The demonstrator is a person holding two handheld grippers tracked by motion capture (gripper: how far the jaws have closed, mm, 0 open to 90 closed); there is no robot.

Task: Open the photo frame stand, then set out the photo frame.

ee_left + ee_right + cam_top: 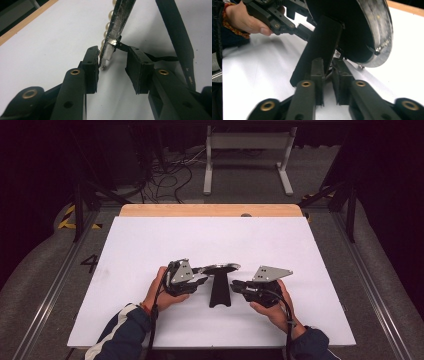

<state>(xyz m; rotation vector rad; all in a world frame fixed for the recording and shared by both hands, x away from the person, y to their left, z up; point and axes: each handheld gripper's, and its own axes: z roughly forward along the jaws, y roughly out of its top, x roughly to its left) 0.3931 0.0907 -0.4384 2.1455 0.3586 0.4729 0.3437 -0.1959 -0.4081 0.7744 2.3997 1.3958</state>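
On the table's near half, around six o'clock from its centre, we work with both grippers on one object.

Object: we see a small round mirror (pixel 222 267) with a silvery rim, a row of pearl-like beads along its edge and a black prop stand (pixel 219 292); it sits tilted on the white table (pixel 150 245), between our two hands.

Stand: in the high view the black leg runs from the disc toward six o'clock, its foot resting on the table.

Left gripper (pixel 199 279): it lies at nine o'clock of the mirror. In the left gripper view its jaws stand partly apart on either side of the mirror's rim edge. The left finger (pixel 91 63) sits just beside the rim; we see a clear gap on the other side, so the pads do not press.

Right gripper (pixel 236 286): it lies at three o'clock of the stand. In the right gripper view its jaws are narrow, drawn close at the base of the black leg; we cannot tell for certain whether the pads pinch it.

Left hand (pixel 159 292): wrapped round the left gripper's body, a woven band at the wrist.

Right hand (pixel 274 307): grasping the right gripper from six o'clock.

Far edge: a wooden strip (pixel 210 210) borders the table at twelve o'clock.
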